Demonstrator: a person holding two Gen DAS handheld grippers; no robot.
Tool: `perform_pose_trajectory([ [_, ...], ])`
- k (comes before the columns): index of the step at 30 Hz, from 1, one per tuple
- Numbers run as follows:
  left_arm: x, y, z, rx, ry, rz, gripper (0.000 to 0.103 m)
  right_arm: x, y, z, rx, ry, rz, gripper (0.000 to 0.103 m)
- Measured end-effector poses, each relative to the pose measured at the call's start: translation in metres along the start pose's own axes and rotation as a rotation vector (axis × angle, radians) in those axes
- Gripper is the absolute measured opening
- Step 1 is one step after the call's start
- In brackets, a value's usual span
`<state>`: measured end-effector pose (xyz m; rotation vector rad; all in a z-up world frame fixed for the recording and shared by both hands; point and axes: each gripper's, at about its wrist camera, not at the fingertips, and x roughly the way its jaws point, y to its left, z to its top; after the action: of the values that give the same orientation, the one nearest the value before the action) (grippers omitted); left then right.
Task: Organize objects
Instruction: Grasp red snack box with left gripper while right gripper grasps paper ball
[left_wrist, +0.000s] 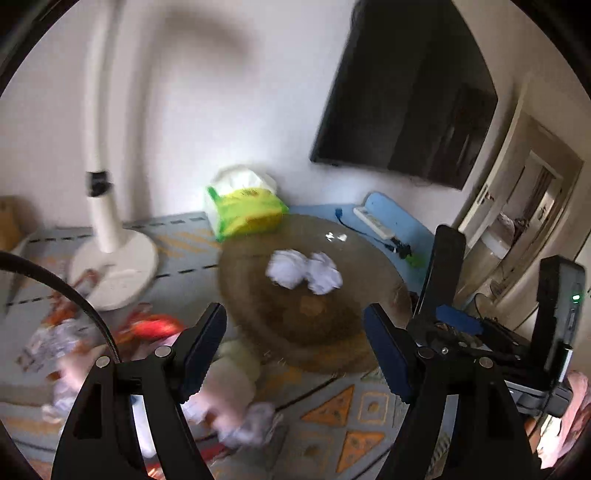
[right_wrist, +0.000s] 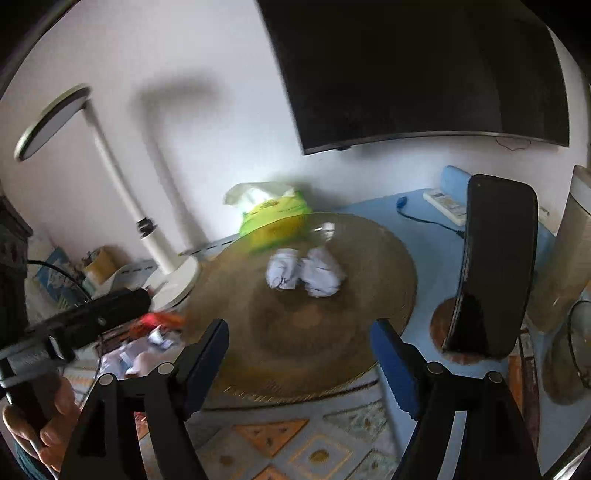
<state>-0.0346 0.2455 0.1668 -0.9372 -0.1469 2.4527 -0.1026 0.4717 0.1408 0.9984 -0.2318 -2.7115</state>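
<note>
Two crumpled white paper balls (left_wrist: 303, 272) lie side by side on a round brown woven mat (left_wrist: 314, 325); they also show in the right wrist view (right_wrist: 304, 271) on the mat (right_wrist: 303, 332). My left gripper (left_wrist: 295, 350) is open and empty, held above the mat's near edge. My right gripper (right_wrist: 299, 363) is open and empty, also short of the balls. A green and yellow tissue pack (left_wrist: 245, 208) stands behind the mat, and it shows in the right wrist view (right_wrist: 273, 218) too.
A white desk lamp (left_wrist: 110, 258) stands at the left. A black phone (right_wrist: 491, 273) stands upright on a coaster at the right. A white remote (right_wrist: 445, 205) and a cable lie at the back right. Colourful wrappers (left_wrist: 110, 332) are scattered at the left. A dark screen (right_wrist: 406, 74) hangs on the wall.
</note>
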Motion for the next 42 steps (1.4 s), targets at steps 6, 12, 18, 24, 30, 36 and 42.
perform_pose_trajectory([
  [6,-0.084,0.042,-0.027,-0.058,-0.096,0.052,0.087,-0.027,0.037,-0.026,-0.054,-0.007,0.040,0.089],
  [12,-0.154,0.091,-0.066,-0.116,-0.184,0.205,0.103,-0.032,0.076,-0.052,-0.087,0.013,0.091,0.091],
  [18,-0.146,0.144,-0.116,-0.148,-0.094,0.336,0.103,-0.005,0.099,-0.089,-0.084,0.069,0.116,0.092],
  [24,-0.074,0.161,-0.154,-0.031,0.157,0.230,0.103,0.041,0.104,-0.121,-0.101,0.138,0.082,0.092],
  [30,-0.020,0.121,-0.140,0.297,0.232,0.244,0.103,0.065,0.100,-0.133,-0.083,0.213,0.060,0.092],
  [36,0.015,0.117,-0.133,0.388,0.340,0.166,0.098,0.067,0.115,-0.109,-0.132,0.219,0.074,0.092],
  [42,0.013,0.115,-0.136,0.317,0.365,0.068,0.066,0.092,0.130,-0.096,-0.157,0.249,0.068,0.092],
])
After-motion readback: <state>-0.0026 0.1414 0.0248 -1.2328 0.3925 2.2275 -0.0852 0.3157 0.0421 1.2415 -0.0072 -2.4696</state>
